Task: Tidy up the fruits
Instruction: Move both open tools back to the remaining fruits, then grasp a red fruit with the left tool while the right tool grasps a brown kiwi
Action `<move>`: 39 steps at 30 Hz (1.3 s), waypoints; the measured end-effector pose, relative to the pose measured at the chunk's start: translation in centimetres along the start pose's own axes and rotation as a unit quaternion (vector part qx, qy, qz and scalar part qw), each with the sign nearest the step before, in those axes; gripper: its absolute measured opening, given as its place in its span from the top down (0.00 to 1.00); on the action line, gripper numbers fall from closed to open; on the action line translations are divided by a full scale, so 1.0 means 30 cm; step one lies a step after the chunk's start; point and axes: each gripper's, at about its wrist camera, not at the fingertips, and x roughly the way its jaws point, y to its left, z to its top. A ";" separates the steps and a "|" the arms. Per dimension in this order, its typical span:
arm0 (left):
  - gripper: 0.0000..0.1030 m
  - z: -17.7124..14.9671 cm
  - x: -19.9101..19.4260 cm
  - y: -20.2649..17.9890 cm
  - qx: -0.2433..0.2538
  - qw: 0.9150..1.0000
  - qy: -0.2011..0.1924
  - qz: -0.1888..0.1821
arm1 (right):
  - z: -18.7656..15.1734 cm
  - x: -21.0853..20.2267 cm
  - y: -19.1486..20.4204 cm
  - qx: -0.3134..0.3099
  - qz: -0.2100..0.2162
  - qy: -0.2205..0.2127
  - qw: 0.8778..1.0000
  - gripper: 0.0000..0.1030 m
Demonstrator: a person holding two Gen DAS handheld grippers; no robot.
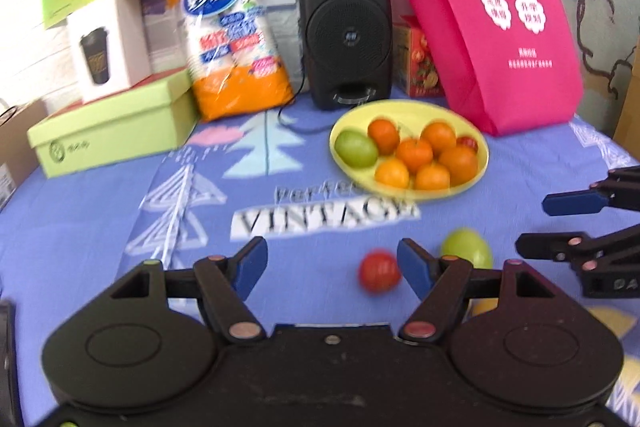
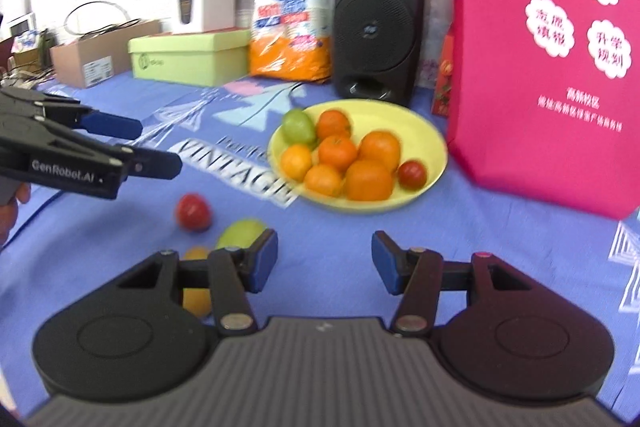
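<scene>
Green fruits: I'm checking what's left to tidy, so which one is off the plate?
The green fruit on the cloth beside the red fruit; the other green one lies in the yellow plate.

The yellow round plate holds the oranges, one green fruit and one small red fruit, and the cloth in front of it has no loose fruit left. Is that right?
Not quite. The yellow round plate holds what you list, but loose fruit remains on the blue printed cloth: a red round fruit, a green round fruit and an orange-yellow fruit partly hidden behind the right gripper. The right wrist view shows all three.
</scene>
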 end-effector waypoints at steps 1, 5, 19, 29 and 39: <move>0.30 -0.024 -0.009 0.001 -0.003 1.000 0.002 -0.001 | -0.019 -0.009 0.012 0.002 0.006 0.003 1.000 0.50; 0.30 -0.098 0.001 -0.001 -0.007 1.000 0.023 -0.004 | -0.089 -0.036 0.065 -0.003 0.041 0.019 0.999 0.50; 0.30 -0.074 0.167 -0.018 0.015 0.999 0.029 -0.018 | -0.121 -0.006 0.130 -0.032 0.079 0.034 0.996 0.52; 0.68 -0.053 0.209 -0.025 0.017 0.998 0.013 -0.054 | -0.088 0.058 0.157 -0.048 0.091 0.034 0.994 0.53; 0.71 -0.055 0.210 -0.013 0.006 0.998 0.014 -0.068 | -0.076 0.080 0.170 -0.053 0.085 0.029 0.995 0.75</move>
